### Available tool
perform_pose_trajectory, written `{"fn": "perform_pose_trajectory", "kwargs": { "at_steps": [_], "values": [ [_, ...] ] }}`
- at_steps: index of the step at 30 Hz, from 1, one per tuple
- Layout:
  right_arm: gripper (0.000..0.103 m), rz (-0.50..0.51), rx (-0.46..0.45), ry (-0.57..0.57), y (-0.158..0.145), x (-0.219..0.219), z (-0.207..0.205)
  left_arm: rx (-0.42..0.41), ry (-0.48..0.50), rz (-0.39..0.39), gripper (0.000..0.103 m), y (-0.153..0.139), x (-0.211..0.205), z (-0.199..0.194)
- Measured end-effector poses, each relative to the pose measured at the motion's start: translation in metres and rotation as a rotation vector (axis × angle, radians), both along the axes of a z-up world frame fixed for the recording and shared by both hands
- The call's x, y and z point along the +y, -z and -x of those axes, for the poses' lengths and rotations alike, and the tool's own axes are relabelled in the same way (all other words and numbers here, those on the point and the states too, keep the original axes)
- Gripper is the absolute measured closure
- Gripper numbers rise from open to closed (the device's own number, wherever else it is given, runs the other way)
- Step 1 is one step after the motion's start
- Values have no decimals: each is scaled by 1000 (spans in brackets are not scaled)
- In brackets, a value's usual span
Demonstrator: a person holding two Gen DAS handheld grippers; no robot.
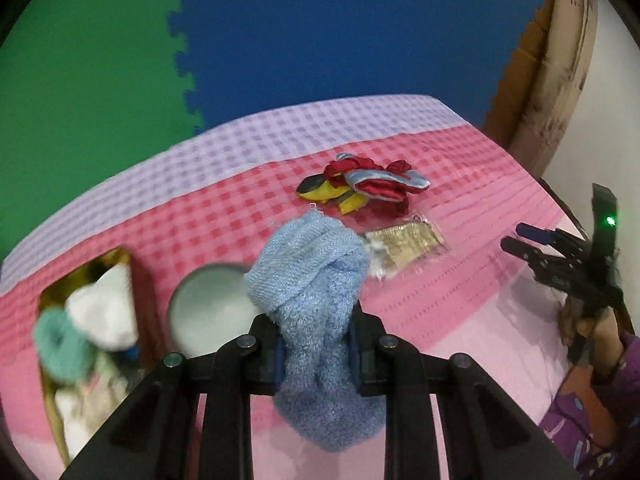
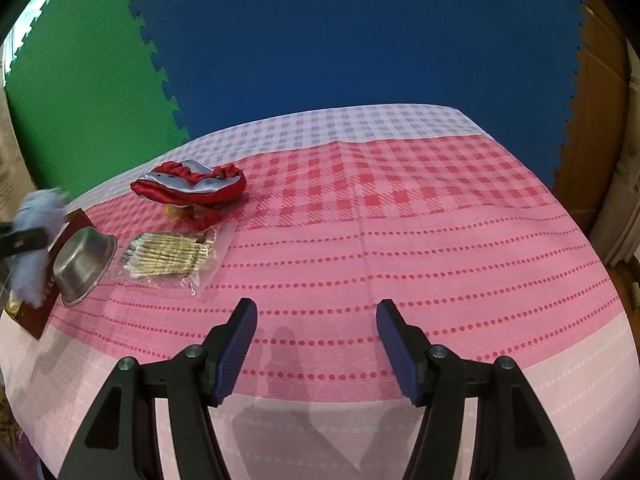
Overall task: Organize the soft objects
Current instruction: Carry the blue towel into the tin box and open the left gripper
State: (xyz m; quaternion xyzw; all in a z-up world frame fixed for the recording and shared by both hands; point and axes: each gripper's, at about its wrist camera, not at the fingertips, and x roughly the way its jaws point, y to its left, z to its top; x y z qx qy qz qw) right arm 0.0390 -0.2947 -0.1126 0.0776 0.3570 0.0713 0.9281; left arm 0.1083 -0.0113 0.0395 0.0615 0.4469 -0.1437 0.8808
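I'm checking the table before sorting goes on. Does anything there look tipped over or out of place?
Yes: the steel bowl beside the box is tipped on its side, not upright. The bag of cotton swabs isn't a soft item. The left gripper grips a blue sock.

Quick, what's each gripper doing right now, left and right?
Left gripper: shut on the blue fuzzy sock.
Right gripper: open, holding nothing.

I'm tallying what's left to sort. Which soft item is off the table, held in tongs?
The fluffy light-blue sock, pinched in the left tongs. The red and silver fabric bundle lies on the checked cloth, untouched.
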Motion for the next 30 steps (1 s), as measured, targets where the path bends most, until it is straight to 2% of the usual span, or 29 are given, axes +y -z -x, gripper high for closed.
{"fn": "perform_pose_trajectory", "kwargs": {
  "at_steps": [2, 7, 14, 23, 26, 30],
  "values": [
    [39, 7, 3, 2, 1, 0, -1, -12, -35, 2, 81, -4, 8, 22],
    [39, 37, 15, 10, 2, 4, -2, -26, -115, 10, 81, -7, 28, 49],
    [39, 90, 42, 13, 5, 10, -4, -58, -216, -18, 81, -15, 68, 72],
    [39, 146, 70, 21, 9, 16, -8, -89, -343, -71, 81, -17, 124, 73],
    [34, 164, 74, 20, 9, 19, -8, -91, -389, -81, 81, -13, 144, 67],
    [33, 183, 81, 20, 10, 21, -9, -90, -430, -104, 81, -5, 164, 58]
  ]
}}
